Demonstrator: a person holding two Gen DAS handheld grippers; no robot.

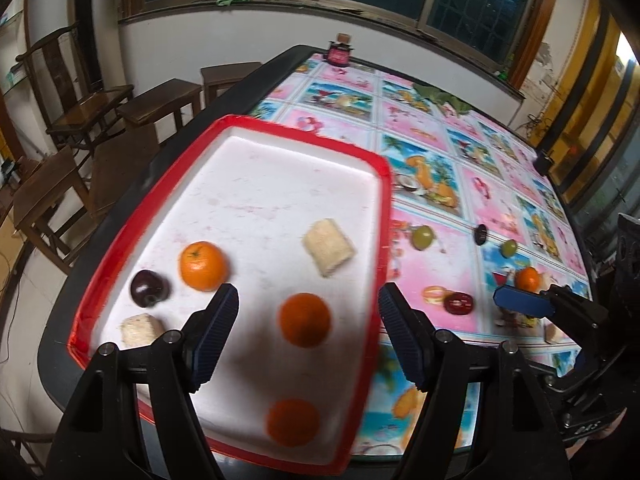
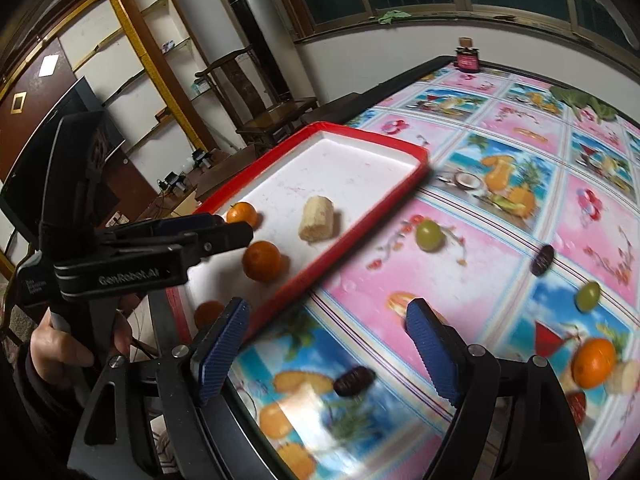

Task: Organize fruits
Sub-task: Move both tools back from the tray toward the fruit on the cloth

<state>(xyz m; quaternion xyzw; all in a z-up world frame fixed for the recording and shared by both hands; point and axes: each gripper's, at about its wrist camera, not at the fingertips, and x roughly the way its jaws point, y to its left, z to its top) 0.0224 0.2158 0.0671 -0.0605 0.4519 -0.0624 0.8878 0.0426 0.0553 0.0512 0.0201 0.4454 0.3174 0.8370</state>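
A white tray with a red rim [image 1: 384, 240] [image 2: 352, 238] holds three oranges [image 1: 204, 266] [image 1: 305, 320] [image 1: 293, 422], a dark plum [image 1: 149, 288] and two pale corn pieces [image 1: 329, 253]. My left gripper [image 1: 308, 294] [image 2: 236, 232] hangs open above the middle orange [image 2: 262, 261], gripping nothing. My right gripper [image 2: 328, 308] [image 1: 536, 328] is open over the tablecloth just right of the tray, its jaws empty. A dark date [image 2: 354, 380] lies on the cloth below it. Green grapes [image 2: 430, 235] [image 2: 588, 296], another date [image 2: 542, 258] and an orange [image 2: 594, 362] lie loose on the table.
The table has a busy fruit-print cloth [image 1: 440, 140], so printed fruit mixes with real fruit. A small jar [image 1: 339, 52] stands at the far edge. Wooden chairs and stools [image 1: 160, 100] stand left of the table. A hand [image 2: 60, 344] holds the left gripper's handle.
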